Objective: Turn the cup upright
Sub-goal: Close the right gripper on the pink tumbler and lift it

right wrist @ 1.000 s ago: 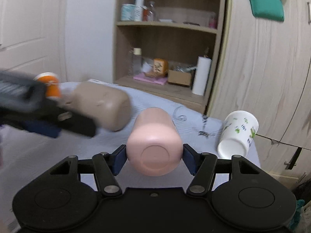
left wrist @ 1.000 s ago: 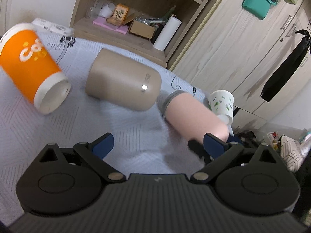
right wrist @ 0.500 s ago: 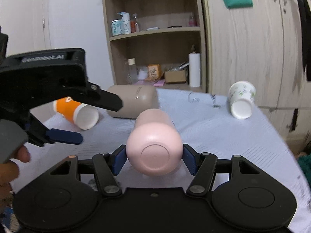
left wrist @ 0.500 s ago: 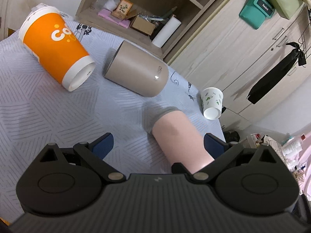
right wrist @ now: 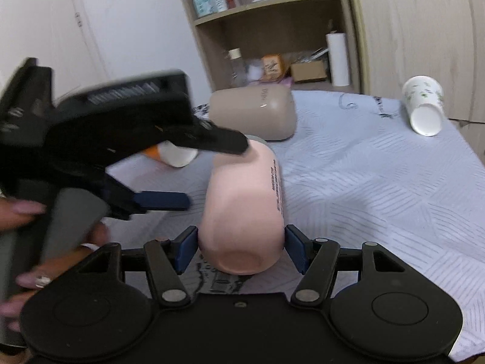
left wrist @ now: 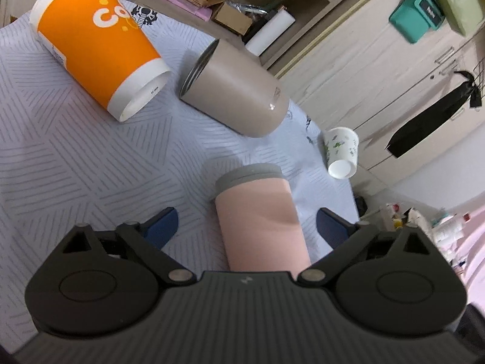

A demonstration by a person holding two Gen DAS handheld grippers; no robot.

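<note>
A: Currently clamped in right claw (right wrist: 241, 250) by its closed base: pink cup (right wrist: 245, 209), horizontal above surface (right wrist: 379, 188), grey rim pointing away.
B: Left claw (left wrist: 247, 227)?
A: Spread wide astride cup, not touching; placed to assist tilting.
B: Contents?
A: Interior hidden. Beige tumbler (left wrist: 233, 97) toppled, apparently empty.

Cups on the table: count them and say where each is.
4: orange paper cup far left, beige metal tumbler beside it, white printed paper cup at the right edge, pink tumbler in the right gripper.
</note>
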